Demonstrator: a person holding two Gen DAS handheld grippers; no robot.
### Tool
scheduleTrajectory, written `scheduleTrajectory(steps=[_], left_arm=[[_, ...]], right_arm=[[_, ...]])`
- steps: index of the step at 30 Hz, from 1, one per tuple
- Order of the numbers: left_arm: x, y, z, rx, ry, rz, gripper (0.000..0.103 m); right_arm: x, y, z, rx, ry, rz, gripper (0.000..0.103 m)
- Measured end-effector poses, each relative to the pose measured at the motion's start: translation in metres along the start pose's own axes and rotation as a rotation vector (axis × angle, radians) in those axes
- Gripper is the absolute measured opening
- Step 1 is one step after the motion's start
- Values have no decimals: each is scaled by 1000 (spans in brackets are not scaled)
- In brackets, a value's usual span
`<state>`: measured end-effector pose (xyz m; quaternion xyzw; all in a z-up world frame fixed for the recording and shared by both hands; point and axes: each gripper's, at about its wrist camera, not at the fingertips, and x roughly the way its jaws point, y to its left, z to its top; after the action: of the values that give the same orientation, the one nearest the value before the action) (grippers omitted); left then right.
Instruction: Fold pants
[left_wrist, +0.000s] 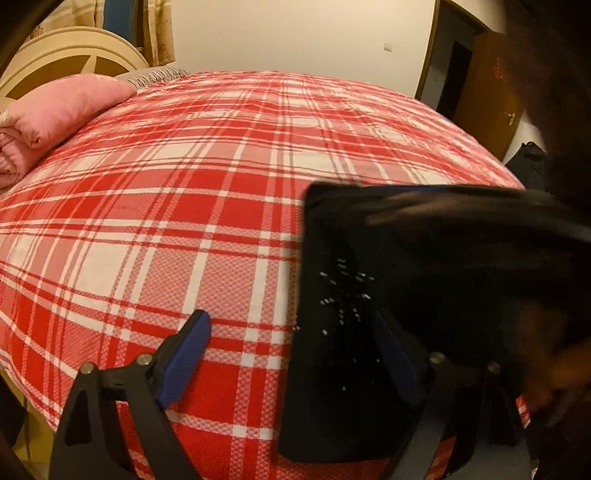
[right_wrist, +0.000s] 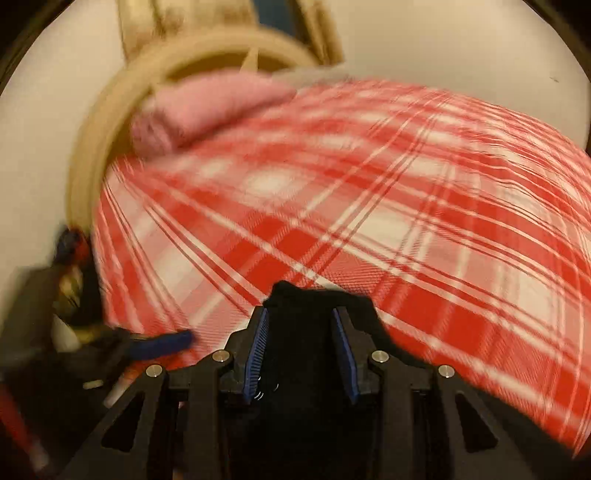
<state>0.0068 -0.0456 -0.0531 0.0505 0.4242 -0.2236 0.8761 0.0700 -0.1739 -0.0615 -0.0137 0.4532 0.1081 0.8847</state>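
Pants (left_wrist: 369, 295): black, folded, lying at the bed's (left_wrist: 184, 206) near edge.
Left gripper (left_wrist: 295, 354): your jaws stand wide apart, one pad over the fabric, likely letting go.
Right gripper (right_wrist: 303, 350): you're clamped on a bunched fold, seemingly carrying it across.

Black pants (left_wrist: 424, 266) motion-smeared, cut off at right edge.

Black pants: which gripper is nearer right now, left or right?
Right. The right gripper has the black pants bunched between its blue pads. The left gripper stands wide open, one finger on the pants' edge, the other out over the plaid bedspread.
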Motion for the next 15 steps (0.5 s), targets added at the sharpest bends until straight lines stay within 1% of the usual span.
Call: scheduleTrajectory(steps=[1, 2, 3, 4, 5, 6, 7, 9, 11, 13, 14, 15], left_arm=[[0, 0, -1, -1, -2, 7, 91], [0, 0, -2, -7, -3, 15, 91], [0, 0, -2, -13, -5, 22, 91], [0, -2, -3, -17, -7, 32, 91], [0, -5, -4, -15, -13, 50, 91], [0, -6, -5, -10, -18, 61, 91], [-1, -9, -5, 0, -25, 78, 91], [-2, -12, -4, 23, -28, 98, 91], [-2, -9, -3, 11, -15, 89, 92], [-1, -4, -2, -16, 6, 78, 93], [0, -4, -1, -20, 10, 75, 93], [0, -4, -1, -16, 11, 74, 93]], right_arm=[[7, 0, 2, -19, 14, -10, 39], [10, -1, 5, -18, 26, -26, 46], [13, -5, 9, 4, 48, -33, 51], [17, -9, 13, 29, 62, -32, 52], [23, -14, 17, 51, 71, -37, 55], [30, -18, 17, 60, 79, -49, 62], [36, -22, 19, 70, 76, -50, 65], [43, -29, 22, 105, 77, -45, 67], [44, -24, 27, 86, 85, -72, 67], [34, -24, 26, 93, 47, -79, 67], [23, -28, 25, 125, 3, -69, 67], [6, -37, 22, 181, -58, -52, 67]])
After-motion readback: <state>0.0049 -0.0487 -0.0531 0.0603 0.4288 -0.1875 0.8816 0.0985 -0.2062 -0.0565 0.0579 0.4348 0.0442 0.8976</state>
